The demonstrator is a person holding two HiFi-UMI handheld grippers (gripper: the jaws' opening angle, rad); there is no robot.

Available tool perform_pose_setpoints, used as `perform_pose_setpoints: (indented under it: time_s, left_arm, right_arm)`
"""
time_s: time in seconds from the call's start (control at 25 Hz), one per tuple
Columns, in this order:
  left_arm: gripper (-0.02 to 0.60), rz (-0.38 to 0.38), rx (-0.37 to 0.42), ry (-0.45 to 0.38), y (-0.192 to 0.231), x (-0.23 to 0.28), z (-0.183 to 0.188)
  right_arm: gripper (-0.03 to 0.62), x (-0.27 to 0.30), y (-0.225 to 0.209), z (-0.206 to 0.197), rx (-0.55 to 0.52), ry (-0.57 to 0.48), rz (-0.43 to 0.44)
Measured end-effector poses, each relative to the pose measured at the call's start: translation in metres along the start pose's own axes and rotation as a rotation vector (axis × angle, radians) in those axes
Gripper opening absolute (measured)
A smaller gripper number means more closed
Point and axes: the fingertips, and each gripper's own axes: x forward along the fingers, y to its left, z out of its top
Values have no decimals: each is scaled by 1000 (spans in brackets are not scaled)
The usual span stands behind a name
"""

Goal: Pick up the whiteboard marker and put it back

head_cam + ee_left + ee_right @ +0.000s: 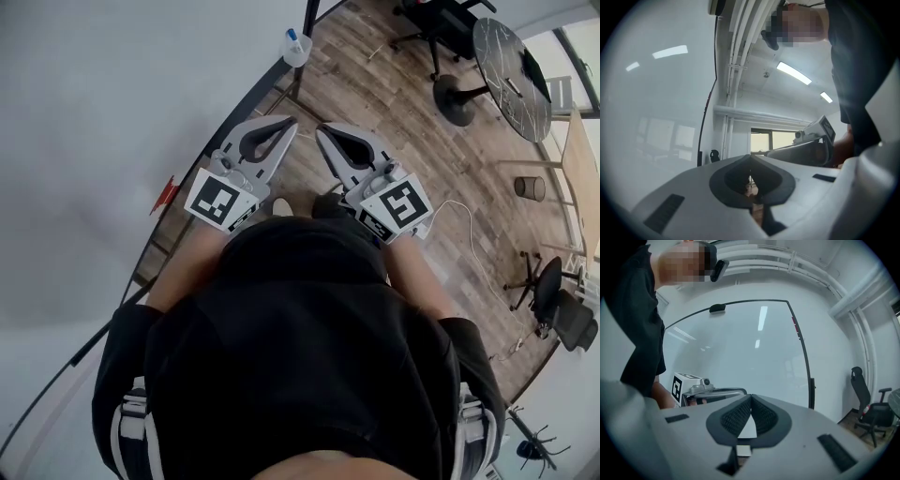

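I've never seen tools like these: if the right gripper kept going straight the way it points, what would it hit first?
Most likely the whiteboard. The right gripper, jaws shut and empty, points at its glossy surface, and nothing shows in between, though depth is hard to judge.

Head view:
- The person's black shirt (300,347) fills the lower middle and hides the floor beneath it.
- Both hands are concealed behind the marker cubes of the left gripper (289,122) and right gripper (323,131).
- The whiteboard (103,122) is cut off by the left and top edges.
- A clear cup (296,47) near the board's far corner holds something blue, too small to identify. What the cup rests on cannot be told.
- A small red item (165,194) sits at the board's frame, nature undetermined.
- The round table (511,66) carries items too small to tell.
- An office chair (436,19) is cut off by the top edge.

Right gripper view:
- The left gripper is partly hidden behind the right gripper's own body.
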Motion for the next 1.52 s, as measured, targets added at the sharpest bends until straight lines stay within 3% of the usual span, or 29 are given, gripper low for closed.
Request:
perform_pose_setpoints:
  time_s: [0.32, 0.72, 1.12, 1.52]
  left_arm:
    - [3, 37, 1, 13, 27, 41, -9]
    - [3, 133, -1, 35, 71, 117, -19]
    - [3, 275, 1, 34, 115, 173, -23]
    - [3, 459, 3, 31, 137, 196, -22]
  right_arm:
    - [-2, 13, -50, -8, 22, 2, 25]
    - [-2, 38, -145, -6, 13, 21, 123]
    - [-2, 73, -218, -6, 3, 41, 252]
    - [-2, 101, -264, -13, -57, 87, 351]
